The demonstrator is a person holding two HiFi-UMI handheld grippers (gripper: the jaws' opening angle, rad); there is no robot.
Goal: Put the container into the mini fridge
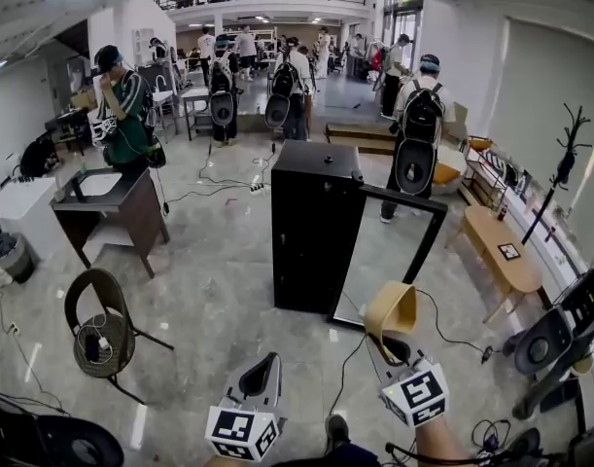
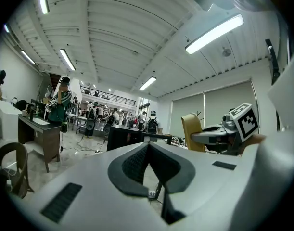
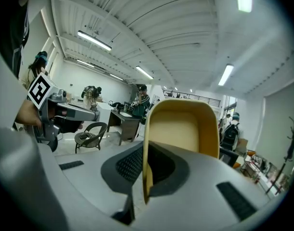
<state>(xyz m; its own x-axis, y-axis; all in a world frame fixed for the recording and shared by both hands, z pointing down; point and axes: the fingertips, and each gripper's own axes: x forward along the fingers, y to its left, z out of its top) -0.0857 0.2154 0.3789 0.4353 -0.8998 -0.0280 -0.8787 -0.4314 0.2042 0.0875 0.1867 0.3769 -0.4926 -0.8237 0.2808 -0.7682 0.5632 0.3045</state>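
A black mini fridge (image 1: 311,227) stands in the middle of the floor, its door (image 1: 389,256) swung open to the right. My right gripper (image 1: 394,350) is low on the right, a short way in front of the open door. It is shut on the wall of a tan open container (image 1: 392,311), which tilts up above the jaws. The right gripper view shows the container (image 3: 183,129) clamped by the right gripper (image 3: 146,150). My left gripper (image 1: 261,379) hangs lower left, shut and holding nothing. In the left gripper view that gripper (image 2: 147,146) points toward the fridge (image 2: 125,137).
A wicker chair (image 1: 102,329) stands at the left, with a dark desk (image 1: 112,207) behind it. A wooden bench (image 1: 501,251) and a coat stand (image 1: 559,178) line the right wall. Cables (image 1: 442,334) trail on the floor near the fridge. Several people stand further back.
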